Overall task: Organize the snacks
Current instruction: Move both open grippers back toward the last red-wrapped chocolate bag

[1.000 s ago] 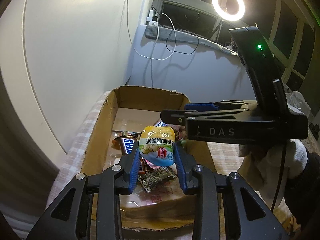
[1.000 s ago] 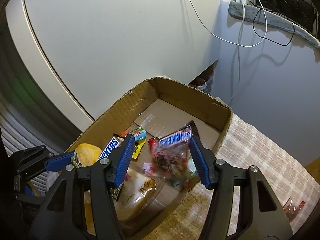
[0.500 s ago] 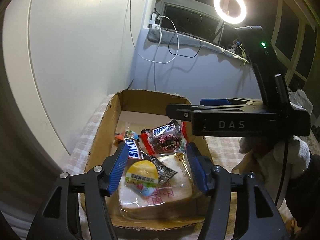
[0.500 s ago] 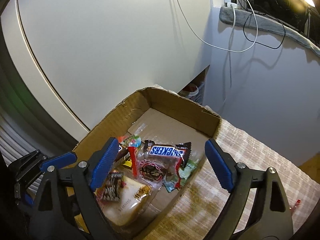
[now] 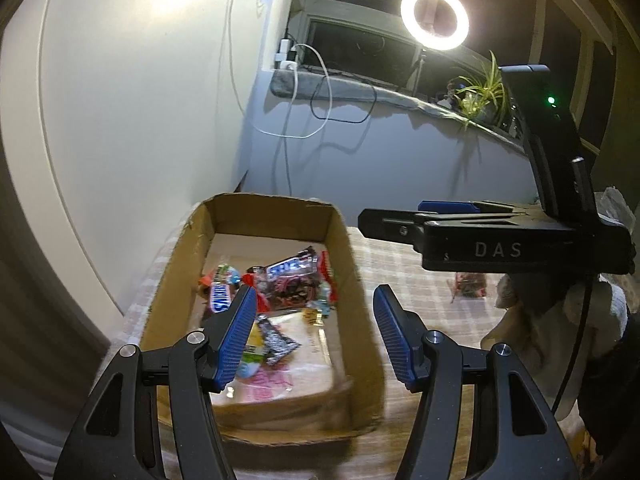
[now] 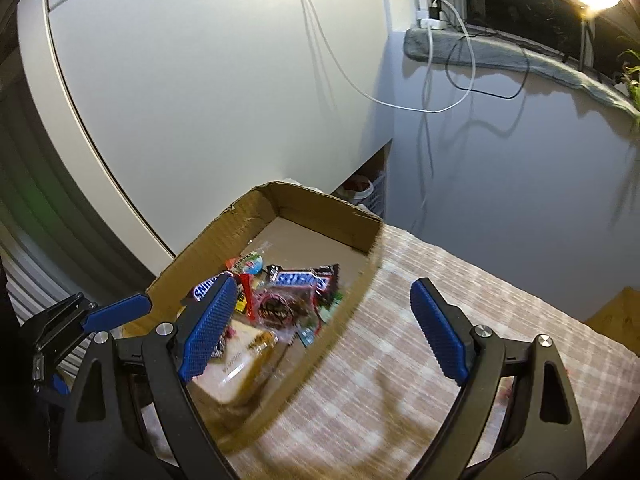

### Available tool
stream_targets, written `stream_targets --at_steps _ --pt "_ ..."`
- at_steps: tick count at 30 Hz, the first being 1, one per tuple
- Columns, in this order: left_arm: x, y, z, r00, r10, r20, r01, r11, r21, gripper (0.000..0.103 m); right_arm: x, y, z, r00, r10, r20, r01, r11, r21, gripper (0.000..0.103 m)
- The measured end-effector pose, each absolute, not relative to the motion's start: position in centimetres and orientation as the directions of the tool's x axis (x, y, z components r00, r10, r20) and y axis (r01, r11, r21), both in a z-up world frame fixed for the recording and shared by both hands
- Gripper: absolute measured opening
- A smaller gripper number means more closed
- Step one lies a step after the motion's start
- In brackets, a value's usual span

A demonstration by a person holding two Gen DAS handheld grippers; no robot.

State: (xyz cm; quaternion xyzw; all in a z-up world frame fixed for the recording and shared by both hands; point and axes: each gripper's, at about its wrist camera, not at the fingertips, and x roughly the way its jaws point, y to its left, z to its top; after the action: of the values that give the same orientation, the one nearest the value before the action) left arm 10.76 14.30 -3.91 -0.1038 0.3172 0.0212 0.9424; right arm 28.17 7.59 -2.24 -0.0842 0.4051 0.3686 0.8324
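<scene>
A cardboard box [image 5: 348,276] sits on a checked cloth [image 5: 420,292] near a white wall, and the snacks lie inside it in a loose heap. Two Snickers bars show — one [image 5: 290,266] on top toward the back, another [image 5: 221,298] by the left wall of the box, partly behind a blue pad. Under the upper bar lies a clear bag with a red edge and dark pieces [image 5: 292,290]; a round green-and-blue sweet [image 5: 226,274] sits at the back left of the heap. At the front of the box a large clear pack with pink print [image 5: 280,380] lies flat, with a small dark foil packet [image 5: 278,342] and a yellow pouch [image 5: 252,354] on it. The left gripper [image 5: 314,338] hangs over the near end of the box with its jaws apart and nothing between the pads; its right finger stands over the box's right wall. The right gripper [image 6: 320,328] is spread wide and empty — its left finger over the box, its right finger over the cloth. In the left view it reaches in from the right, above the cloth, held by a hand in a pale glove [image 5: 532,336]. One more small packet [image 5: 468,284] lies on the cloth outside the box, under that gripper. A ring light [image 5: 434,16] glows above the sill, beside a plant [image 5: 480,94].
</scene>
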Motion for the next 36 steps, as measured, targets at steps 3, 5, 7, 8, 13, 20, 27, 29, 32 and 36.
stream_targets --at_steps 3,5,7,8,13,20,27,29,32,36 --pt "10.7 13.1 -3.6 0.801 -0.039 -0.597 -0.084 0.981 -0.176 0.06 27.5 6.0 -1.7 0.416 0.542 -0.73 -0.672 0.725 0.155 0.091" --pt "10.6 12.4 -3.4 0.804 -0.046 -0.592 -0.071 0.982 -0.174 0.06 26.9 4.5 -1.3 0.427 0.54 -0.725 -0.663 0.732 0.155 0.091" --pt "10.7 11.7 -3.3 0.806 -0.057 -0.589 -0.058 0.983 -0.175 0.06 26.5 2.9 -0.9 0.437 0.536 -0.722 -0.654 0.741 0.154 0.091" --pt "10.8 11.3 -3.3 0.805 -0.064 -0.589 -0.05 0.983 -0.175 0.06 26.3 2.2 -0.7 0.443 0.532 -0.722 -0.648 0.746 0.152 0.091" --pt "11.7 9.1 -3.6 0.795 -0.113 -0.595 -0.001 0.982 -0.188 0.06 25.4 -2.9 -0.1 0.477 0.498 -0.724 -0.604 0.785 0.142 0.091" --pt "12.9 5.8 -4.6 0.77 -0.173 -0.614 0.063 0.979 -0.196 0.06 24.1 -12.1 -0.1 0.524 0.413 -0.745 -0.49 0.861 0.133 0.091" --pt "14.1 3.0 -5.5 0.739 -0.224 -0.635 0.114 0.971 -0.21 0.06 23.1 -19.6 -2.1 0.516 0.338 -0.787 -0.383 0.913 0.141 0.091" --pt "14.4 2.3 -5.8 0.732 -0.236 -0.64 0.127 0.969 -0.212 0.06 22.5 -21.2 -2.9 0.509 0.326 -0.796 -0.358 0.922 0.149 0.091" --pt "15.0 1.4 -6.2 0.718 -0.258 -0.646 0.149 0.964 -0.22 0.06 21.7 -22.8 -4.1 0.499 0.326 -0.803 -0.334 0.927 0.168 0.091" --pt "16.3 0.1 -7.0 0.694 -0.288 -0.66 0.181 0.957 -0.227 0.06 20.5 -23.9 -5.8 0.493 0.33 -0.805 -0.303 0.932 0.196 0.091"
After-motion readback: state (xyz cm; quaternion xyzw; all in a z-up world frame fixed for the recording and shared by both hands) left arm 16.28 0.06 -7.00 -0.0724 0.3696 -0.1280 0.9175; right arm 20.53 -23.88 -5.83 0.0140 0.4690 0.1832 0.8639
